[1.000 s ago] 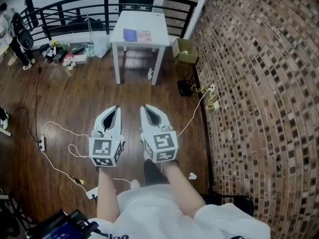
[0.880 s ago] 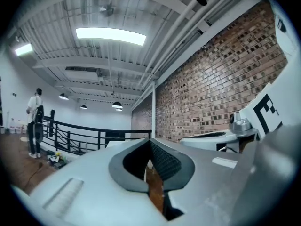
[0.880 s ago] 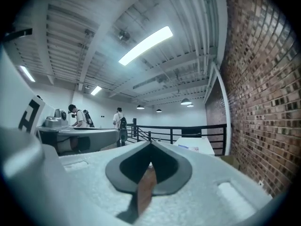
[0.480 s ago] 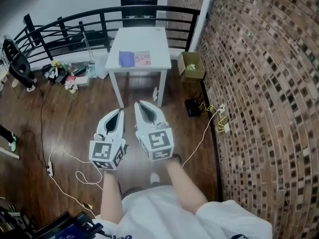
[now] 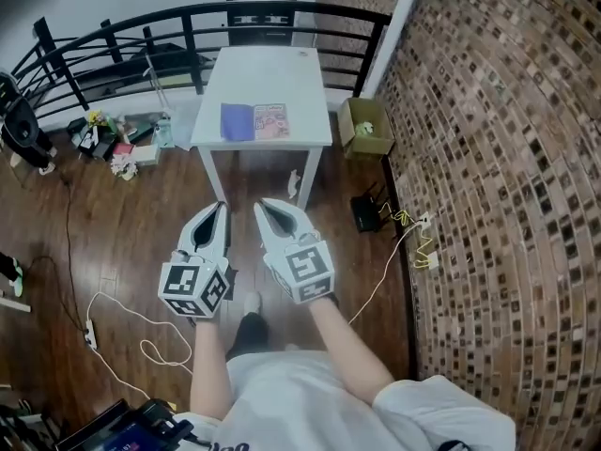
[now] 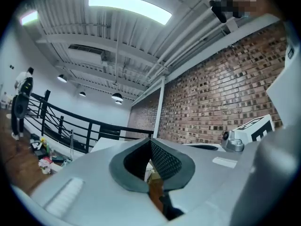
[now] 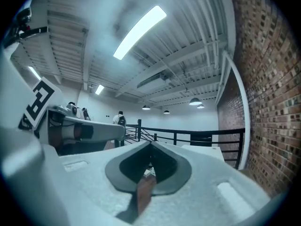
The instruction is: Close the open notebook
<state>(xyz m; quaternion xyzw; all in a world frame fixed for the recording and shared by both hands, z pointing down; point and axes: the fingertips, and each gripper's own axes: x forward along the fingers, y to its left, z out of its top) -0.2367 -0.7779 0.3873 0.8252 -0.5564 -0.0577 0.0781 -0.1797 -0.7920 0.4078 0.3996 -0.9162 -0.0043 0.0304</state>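
An open notebook (image 5: 254, 121), one page blue and the other pinkish, lies flat on a small white table (image 5: 263, 73) ahead of me in the head view. My left gripper (image 5: 219, 210) and right gripper (image 5: 263, 208) hang side by side over the wooden floor, short of the table's front edge, both pointing level toward it. The two are shut, jaw tips meeting, nothing between them. In the left gripper view its closed jaws (image 6: 150, 142) face the brick wall; the right gripper's closed jaws (image 7: 150, 145) face the railing.
A brick wall (image 5: 507, 177) runs along the right. A black railing (image 5: 113, 36) stands behind the table. A cardboard box (image 5: 366, 128) and a black box with cables (image 5: 367, 214) sit near the wall. Clutter (image 5: 113, 144) lies left of the table; a white cable (image 5: 122, 332) trails on the floor.
The table and notebook have come closer and larger in the head view as I walked forward. Both grippers stayed side by side and shut.
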